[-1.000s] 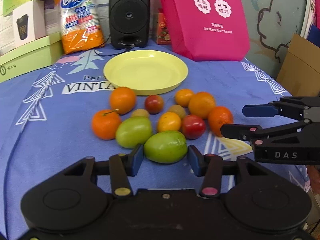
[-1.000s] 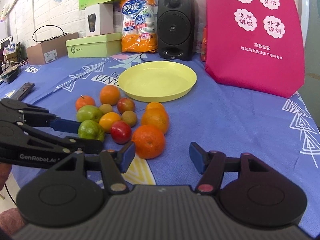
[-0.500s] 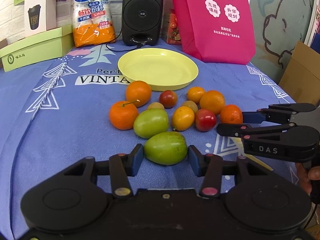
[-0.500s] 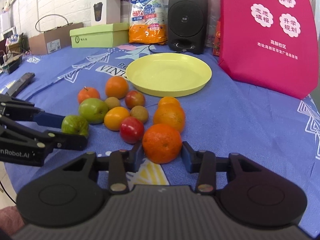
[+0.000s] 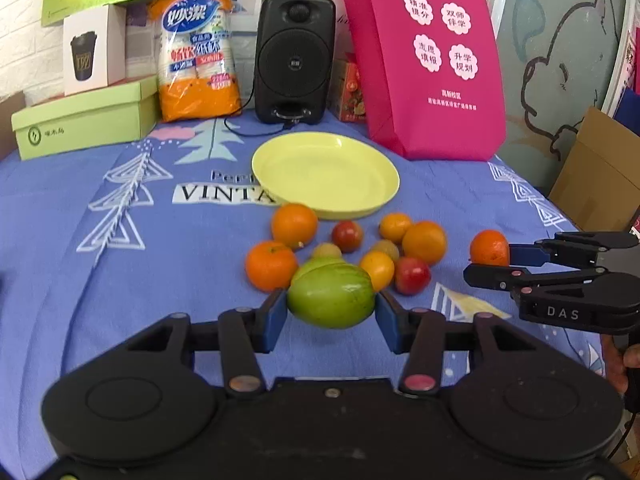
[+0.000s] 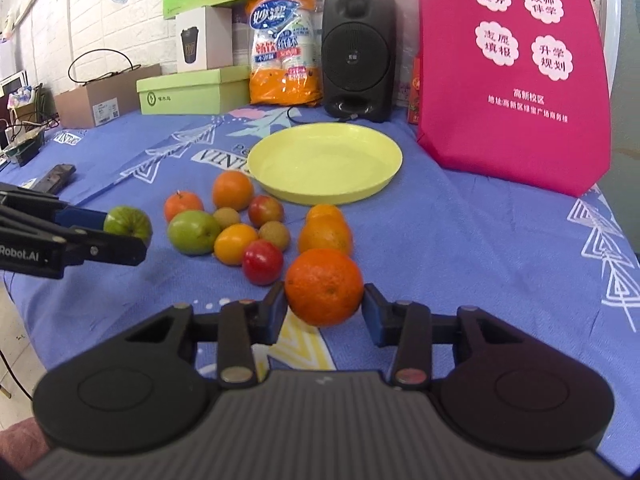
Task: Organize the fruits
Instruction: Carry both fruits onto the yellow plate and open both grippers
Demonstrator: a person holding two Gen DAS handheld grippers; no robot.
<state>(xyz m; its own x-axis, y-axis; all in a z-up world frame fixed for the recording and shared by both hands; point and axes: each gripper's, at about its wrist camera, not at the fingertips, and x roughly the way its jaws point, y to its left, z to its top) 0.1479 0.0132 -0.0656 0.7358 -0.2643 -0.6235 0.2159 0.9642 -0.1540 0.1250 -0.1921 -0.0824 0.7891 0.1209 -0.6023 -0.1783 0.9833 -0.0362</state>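
Fruits: 12 | left gripper fingers pinching green fruit | right gripper fingers pinching orange

Both views are brightly and evenly lit, seemingly from overhead, though no lamp shows. Shadows are soft and short: a faint dark patch lies on the blue cloth under the green fruit, another under the orange. The yellow plate carries a mild sheen on its rim. Fisheye bending curves the far wall and the pink bag toward the edges, and corners darken. The right view looks slightly hazy, its speaker soft-edged, perhaps from motion.
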